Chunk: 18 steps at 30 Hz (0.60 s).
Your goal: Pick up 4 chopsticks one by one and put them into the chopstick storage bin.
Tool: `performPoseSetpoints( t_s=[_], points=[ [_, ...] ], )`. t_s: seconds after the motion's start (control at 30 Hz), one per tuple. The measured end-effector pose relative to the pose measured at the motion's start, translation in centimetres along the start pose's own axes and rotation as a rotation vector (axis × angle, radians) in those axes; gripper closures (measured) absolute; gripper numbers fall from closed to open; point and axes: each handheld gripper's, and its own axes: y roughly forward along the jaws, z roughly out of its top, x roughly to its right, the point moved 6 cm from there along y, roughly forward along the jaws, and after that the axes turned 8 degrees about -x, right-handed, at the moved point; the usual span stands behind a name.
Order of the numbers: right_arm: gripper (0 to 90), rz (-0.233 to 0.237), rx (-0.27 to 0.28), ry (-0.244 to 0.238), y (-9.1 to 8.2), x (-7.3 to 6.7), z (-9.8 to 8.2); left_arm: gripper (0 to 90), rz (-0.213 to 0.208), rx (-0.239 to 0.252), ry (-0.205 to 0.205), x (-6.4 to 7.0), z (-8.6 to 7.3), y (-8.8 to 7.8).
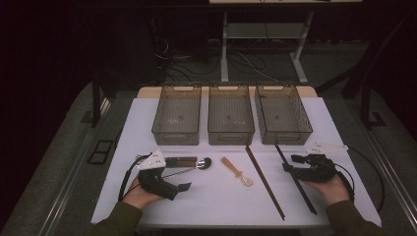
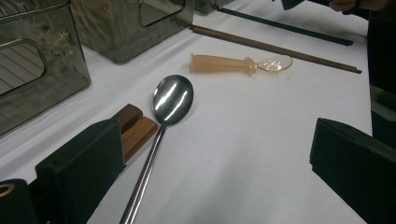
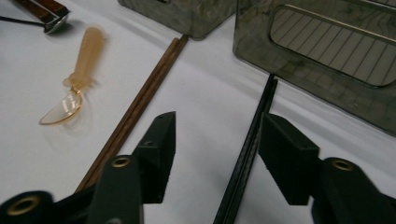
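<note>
My right gripper (image 1: 290,164) (image 3: 219,123) lies low over the white table (image 1: 147,128) at the right, its jaws astride a pair of black chopsticks (image 1: 295,179) (image 3: 252,140). The sticks run close beside one jaw; a gap shows to the other, so it is open. My left gripper (image 1: 189,172) (image 2: 215,135) rests at the left, wide open. A metal spoon (image 1: 204,162) (image 2: 172,99) and brown wooden-handled pieces (image 2: 137,130) lie between and ahead of its jaws, untouched. An orange translucent spoon (image 1: 236,172) (image 2: 224,63) and brown chopsticks (image 1: 264,182) (image 3: 140,102) lie mid-table.
Three smoky see-through bins (image 1: 177,115) (image 1: 230,115) (image 1: 282,114) stand in a row at the table's far side. The nearest bin wall (image 3: 327,51) is just beyond the black chopsticks' far end. Dark floor and desk legs lie behind.
</note>
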Motion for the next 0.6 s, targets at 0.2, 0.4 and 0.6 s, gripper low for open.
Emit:
performPoseSetpoints(
  t_s=[0.2, 0.4, 0.6],
  points=[
    [61.6, -0.030, -0.020, 0.009, 0.9, 1.0, 0.8, 2.1, -0.002, -0.003, 0.003, 0.0, -0.1, 0.0],
    [81.4, -0.072, -0.056, 0.040, 2.5, 2.6, 1.5, 2.2, -0.002, -0.007, 0.004, 0.0, -0.1, 0.0],
    [88.6, -0.092, -0.077, 0.060, 3.7, 3.7, 1.9, 2.2, -0.003, -0.007, 0.003, 0.0, -0.1, 0.0]
  ],
)
